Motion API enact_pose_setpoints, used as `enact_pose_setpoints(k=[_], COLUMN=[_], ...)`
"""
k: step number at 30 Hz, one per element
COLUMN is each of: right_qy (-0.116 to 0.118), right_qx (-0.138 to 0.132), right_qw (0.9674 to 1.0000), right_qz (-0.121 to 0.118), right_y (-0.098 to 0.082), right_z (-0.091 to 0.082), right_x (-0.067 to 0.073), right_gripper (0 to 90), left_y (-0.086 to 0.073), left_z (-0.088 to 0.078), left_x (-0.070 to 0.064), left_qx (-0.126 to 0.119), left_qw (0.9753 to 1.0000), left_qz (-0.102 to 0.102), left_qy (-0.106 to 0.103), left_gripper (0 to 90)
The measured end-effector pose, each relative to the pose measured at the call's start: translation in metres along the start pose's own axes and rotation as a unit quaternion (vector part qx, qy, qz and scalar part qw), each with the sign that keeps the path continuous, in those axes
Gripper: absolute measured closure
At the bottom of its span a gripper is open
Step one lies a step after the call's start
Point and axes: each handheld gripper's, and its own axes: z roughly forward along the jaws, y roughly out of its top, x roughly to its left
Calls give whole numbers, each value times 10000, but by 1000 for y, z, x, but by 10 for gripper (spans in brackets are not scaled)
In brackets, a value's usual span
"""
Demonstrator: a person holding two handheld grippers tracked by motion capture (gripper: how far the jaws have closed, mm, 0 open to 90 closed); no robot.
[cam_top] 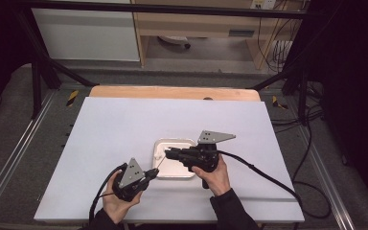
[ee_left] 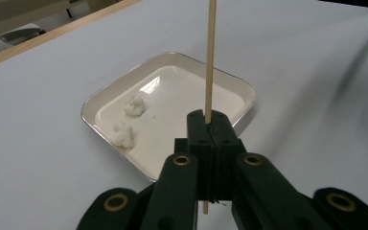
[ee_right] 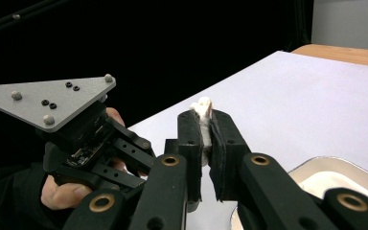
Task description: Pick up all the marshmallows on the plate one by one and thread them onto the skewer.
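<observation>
we see left gripper (ee_left: 210,125) clamped on thin wooden skewer (ee_left: 209,67); right gripper (ee_right: 206,123) pinching fluffy white lump (ee_right: 203,108), square glossy tray (ee_left: 239,85) beyond left gripper's tips.

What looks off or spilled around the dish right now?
Nothing stands out. Two white lumps sit inside the dish, the left gripper clamps the skewer, and the right gripper pinches a third lump.

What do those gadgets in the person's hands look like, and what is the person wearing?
Each tool, left and right, is black, with two jointed jaws on brass-coloured pivots, a grey three-cornered plate dotted with screws on top and a black cable trailing off. The sleeves are dark.
</observation>
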Motion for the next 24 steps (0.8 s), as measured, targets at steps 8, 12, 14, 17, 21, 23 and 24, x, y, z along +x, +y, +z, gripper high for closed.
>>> enact_pose_setpoints(k=[8, 12, 14, 17, 21, 23, 24], right_qy=[-51, -7, 41, 40, -39, -52, -27], right_qx=[96, 323, 371, 290, 305, 293, 293], right_qw=[9999, 9995, 9993, 9995, 9995, 9996, 9996], right_qz=[-13, -30, -7, 85, 16, 15, 34], right_y=[-3, -15, -12, -11, -15, -15, -15], right_z=[2, 13, 15, 16, 18, 19, 19], right_x=[0, 1, 0, -1, 0, 0, -1], right_gripper=[843, 841, 839, 832, 829, 829, 828], left_y=[1, 5, 5, 6, 4, 5, 5], left_z=[0, -2, -2, -5, -1, -2, -2], left_x=[1, -1, 1, 3, 3, 3, 3], left_qx=[-35, -132, -98, -117, -46, -74, -76], left_qw=[10000, 9999, 9999, 9999, 9999, 9999, 9999], left_qz=[0, -51, -45, -76, -132, -116, -117], left_qy=[-44, -13, -1, 12, 19, 46, 44], left_gripper=[893, 893, 893, 892, 892, 892, 892])
